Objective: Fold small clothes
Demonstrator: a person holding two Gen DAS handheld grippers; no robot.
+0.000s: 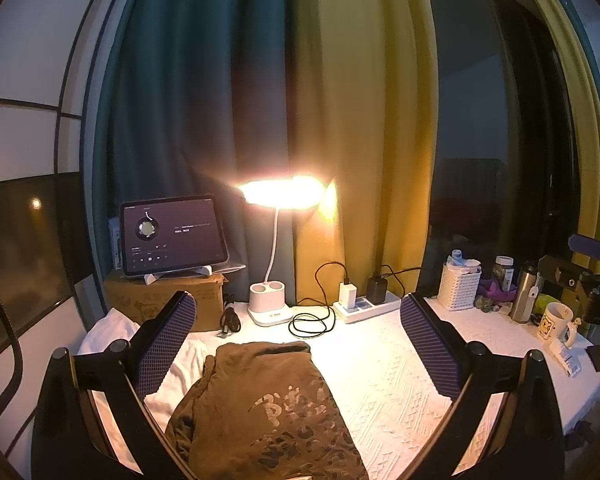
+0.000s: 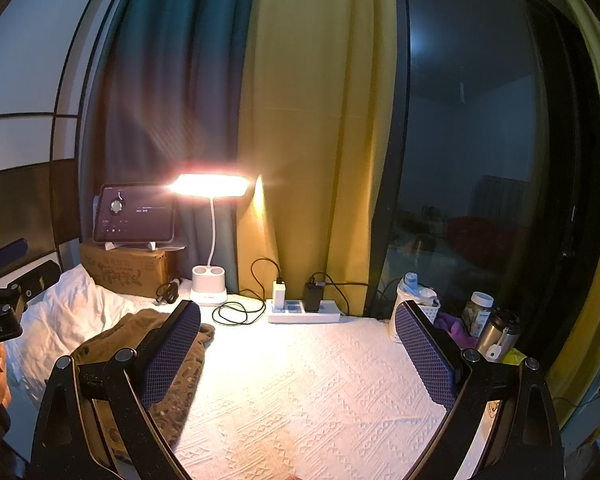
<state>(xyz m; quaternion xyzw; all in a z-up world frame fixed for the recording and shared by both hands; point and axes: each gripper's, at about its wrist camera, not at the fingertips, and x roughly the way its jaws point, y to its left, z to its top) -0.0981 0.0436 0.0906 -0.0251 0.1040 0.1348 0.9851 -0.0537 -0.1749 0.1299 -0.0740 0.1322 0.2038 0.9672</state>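
Brown cloth with a pale printed pattern, a small garment (image 1: 260, 408), lies bunched on the white textured table cover (image 1: 384, 372), toward the table's left side and between the spread fingers of the left gripper (image 1: 298, 344). That gripper is wide open and holds nothing; whether its fingers touch the cloth cannot be told. The right gripper (image 2: 298, 344) is also wide open and empty, over bare cover (the garment's edge shows behind its left finger). White fabric (image 2: 72, 312) is heaped just left of the garment. At the back stand a lit desk lamp (image 1: 278, 240), a tablet (image 1: 172, 236) on a cardboard box (image 1: 160, 296), and a power strip (image 1: 366, 306) with two chargers plugged in. To the right sit a white basket (image 1: 458, 286), a steel flask (image 1: 524, 294) and a mug (image 1: 556, 322).
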